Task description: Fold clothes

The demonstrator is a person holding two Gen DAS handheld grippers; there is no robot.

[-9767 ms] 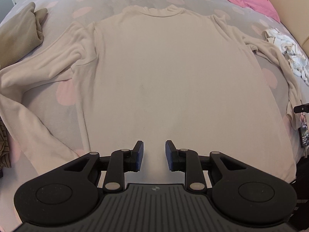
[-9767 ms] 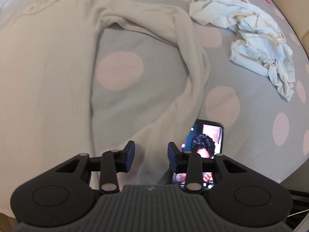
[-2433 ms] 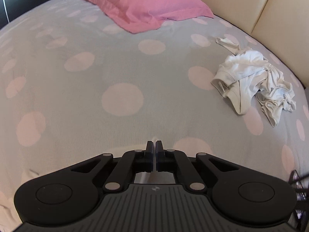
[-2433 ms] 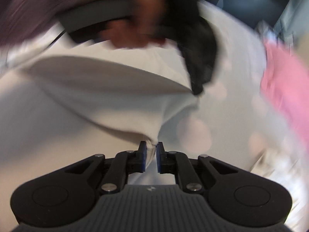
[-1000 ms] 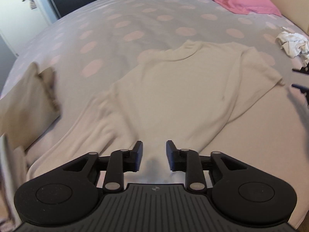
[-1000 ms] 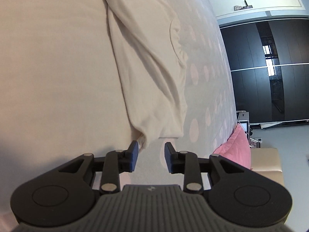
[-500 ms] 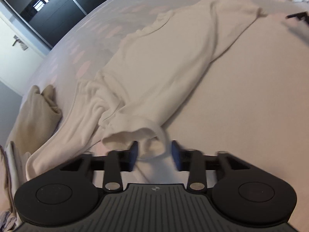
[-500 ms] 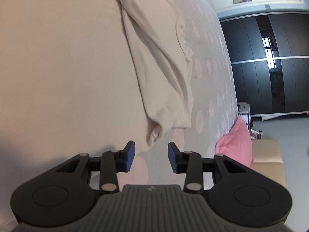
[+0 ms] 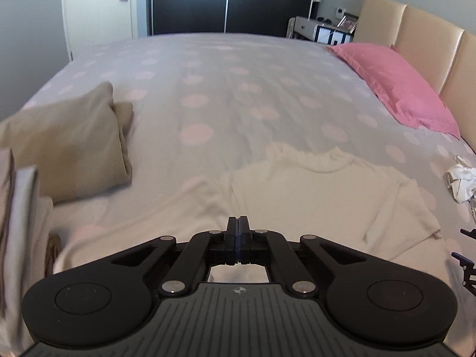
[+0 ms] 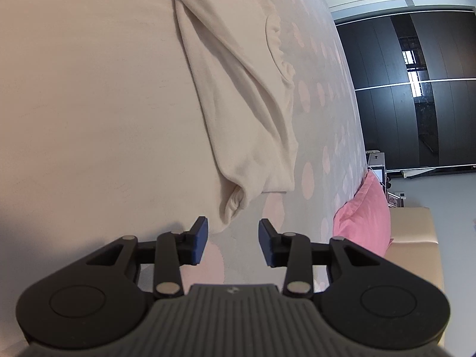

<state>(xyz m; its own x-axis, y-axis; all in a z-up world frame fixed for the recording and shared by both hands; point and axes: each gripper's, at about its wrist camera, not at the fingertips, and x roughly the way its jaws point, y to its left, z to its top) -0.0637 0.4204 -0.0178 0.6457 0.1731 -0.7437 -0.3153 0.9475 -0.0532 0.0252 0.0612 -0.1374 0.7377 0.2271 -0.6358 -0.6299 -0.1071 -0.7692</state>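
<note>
Left tool [image 9: 237, 239] is clamped tight, seemingly pinching the sleeve of the cream long-sleeved top [image 9: 312, 196] spread on the spotted bed [image 9: 208, 89]. Right tool [image 10: 233, 239] gapes empty just beside the folded shoulder [image 10: 238, 199]. A thin pinch could slip mid-fold and leave the sleeve bunched.

The right gripper [image 10: 232, 239] is tilted down over the bed [image 10: 315, 136], jaws apart with nothing between them. The blue pads [image 10: 201, 236] show bare. Just beyond the fingertips lies the folded corner of a cream sweater [image 10: 89, 104], its sleeve [image 10: 247, 125] doubled along the edge. The spotted grey cover runs beside the sweater. A pink pillow [image 10: 364, 211] rests near a beige headboard [image 10: 413, 226]. A dark wardrobe [image 10: 416, 89] stands behind.
</note>
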